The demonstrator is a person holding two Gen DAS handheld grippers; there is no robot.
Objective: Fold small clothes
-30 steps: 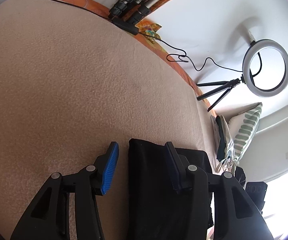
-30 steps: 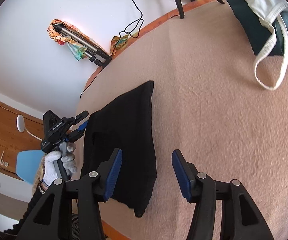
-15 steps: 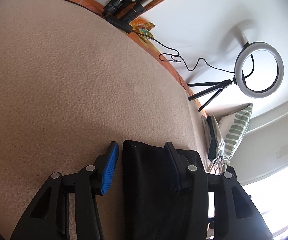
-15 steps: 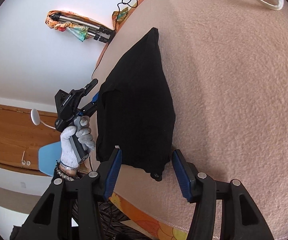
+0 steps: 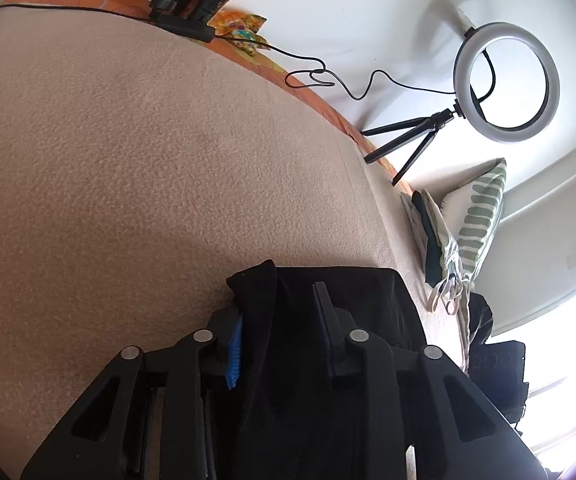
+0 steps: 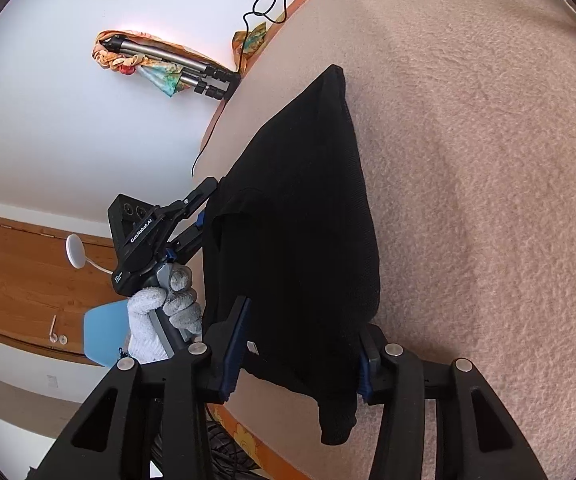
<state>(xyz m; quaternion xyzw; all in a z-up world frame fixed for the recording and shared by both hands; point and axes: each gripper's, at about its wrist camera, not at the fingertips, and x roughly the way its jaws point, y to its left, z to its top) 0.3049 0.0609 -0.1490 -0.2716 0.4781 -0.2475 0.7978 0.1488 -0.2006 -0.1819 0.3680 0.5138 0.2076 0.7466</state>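
Note:
A black garment (image 6: 296, 216) lies flat on the beige blanket (image 6: 488, 160), near the bed's edge. In the left wrist view the garment (image 5: 352, 300) lies between and over my left gripper's (image 5: 279, 340) blue-padded fingers, its corner bunched up at the left finger; the jaws stand partly closed around the cloth edge. My right gripper (image 6: 300, 352) straddles the garment's near end with the jaws still apart, cloth between the fingers. The left gripper (image 6: 191, 216) shows in the right wrist view, held by a gloved hand at the garment's far side edge.
A ring light on a small tripod (image 5: 504, 80) stands at the bed's far edge, with a cable (image 5: 328, 76) along it. A pile of clothes (image 5: 436, 248) and a striped pillow (image 5: 480, 216) lie at the right. A folded tripod (image 6: 175, 68) rests by the wall.
Both grippers moved forward onto the black garment. The left jaws narrowed around its corner, which has bunched up. The right fingers now straddle the near end.

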